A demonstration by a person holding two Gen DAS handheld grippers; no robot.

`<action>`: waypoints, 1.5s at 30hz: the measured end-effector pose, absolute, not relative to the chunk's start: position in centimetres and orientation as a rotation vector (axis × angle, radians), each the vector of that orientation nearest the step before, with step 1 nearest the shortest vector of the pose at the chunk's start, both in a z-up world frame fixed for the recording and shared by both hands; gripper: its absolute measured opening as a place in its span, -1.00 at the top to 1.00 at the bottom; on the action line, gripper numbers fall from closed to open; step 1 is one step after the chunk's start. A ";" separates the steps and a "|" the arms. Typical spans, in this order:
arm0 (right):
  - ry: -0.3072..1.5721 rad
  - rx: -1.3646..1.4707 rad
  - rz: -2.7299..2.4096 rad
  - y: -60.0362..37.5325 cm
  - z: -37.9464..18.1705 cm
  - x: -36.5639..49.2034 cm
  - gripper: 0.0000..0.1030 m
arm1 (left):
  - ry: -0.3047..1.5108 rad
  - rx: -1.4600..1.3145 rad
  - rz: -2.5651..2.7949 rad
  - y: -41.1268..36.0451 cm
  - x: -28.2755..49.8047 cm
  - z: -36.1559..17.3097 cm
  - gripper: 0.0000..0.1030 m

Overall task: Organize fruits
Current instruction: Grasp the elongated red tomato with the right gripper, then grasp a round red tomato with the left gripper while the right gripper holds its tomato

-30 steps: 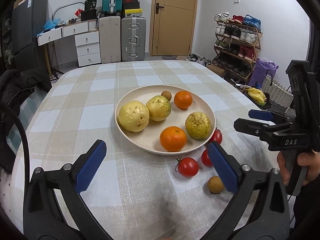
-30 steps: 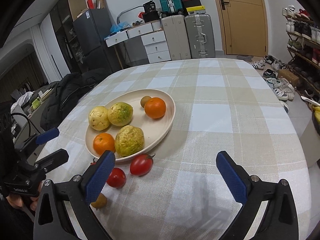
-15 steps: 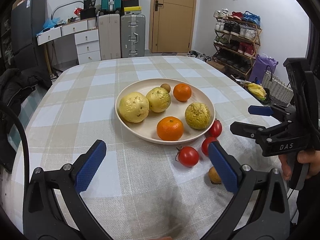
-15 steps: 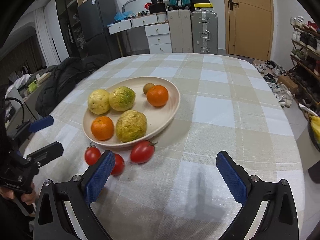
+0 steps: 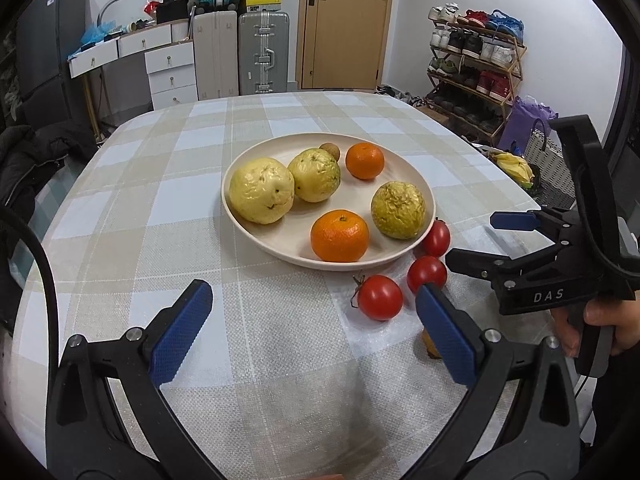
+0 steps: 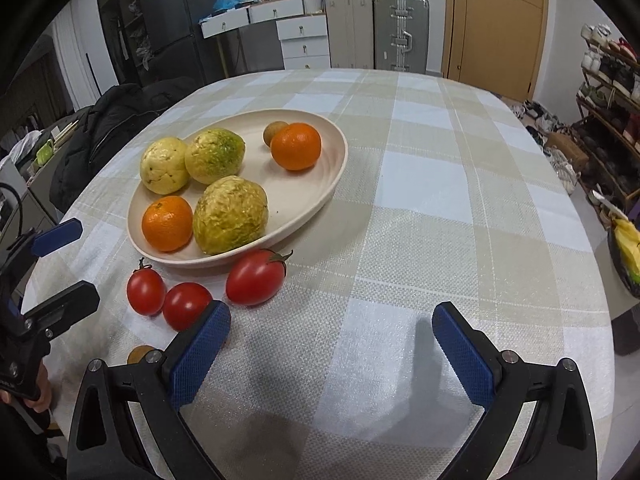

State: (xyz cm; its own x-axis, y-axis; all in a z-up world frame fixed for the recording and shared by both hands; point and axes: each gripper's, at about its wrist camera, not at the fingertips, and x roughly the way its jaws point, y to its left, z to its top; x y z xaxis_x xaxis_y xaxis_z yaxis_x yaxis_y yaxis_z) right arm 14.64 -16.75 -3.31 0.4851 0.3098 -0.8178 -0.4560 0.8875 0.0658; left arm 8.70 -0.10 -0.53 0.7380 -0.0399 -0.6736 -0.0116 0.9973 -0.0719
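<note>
Both the left gripper (image 5: 314,330) and the right gripper (image 6: 332,340) hover over the table (image 6: 440,184) with fingers spread apart, holding nothing. The plate (image 5: 408,168) carries three yellow fruits, two oranges and a small brown fruit. Three tomatoes (image 5: 380,297) lie on the cloth just beside the plate's near rim, and another small brown fruit (image 6: 138,354) sits a little beyond them, partly hidden.

The left gripper (image 5: 314,334) is held low, its blue-padded jaws spread wide with nothing between them. The right gripper (image 6: 330,340) is likewise spread wide and empty. In the left wrist view the right gripper shows side-on, jaws parted and pointing left, its handle clasped from below by the person's right hand (image 5: 600,326).
</note>
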 end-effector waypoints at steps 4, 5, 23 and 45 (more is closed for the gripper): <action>0.994 -0.203 0.438 -16.1 -3.9 15.2 -1.00 | 0.750 -0.075 -0.024 -0.1 8.9 -0.8 -0.97; 0.997 -0.215 0.444 -15.9 -3.9 15.2 -1.00 | 0.752 -0.076 -0.027 -0.1 8.9 -0.9 -0.97; 0.984 -0.239 0.436 -15.0 -4.2 16.0 -0.98 | 0.761 -0.083 -0.027 0.3 9.4 -1.3 -0.97; 0.919 -0.269 0.567 -13.5 -3.2 14.2 0.14 | 0.783 -0.072 -0.036 -0.2 9.6 -1.8 -0.97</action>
State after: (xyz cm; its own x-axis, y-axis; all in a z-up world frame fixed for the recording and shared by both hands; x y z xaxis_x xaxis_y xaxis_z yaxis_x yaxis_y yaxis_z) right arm 14.22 -13.46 -3.18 0.4745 0.3459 -0.8095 -0.5683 0.8226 0.0184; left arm 9.58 -0.17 -1.81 0.7086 -0.0593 -0.7031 0.0055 0.9969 -0.0786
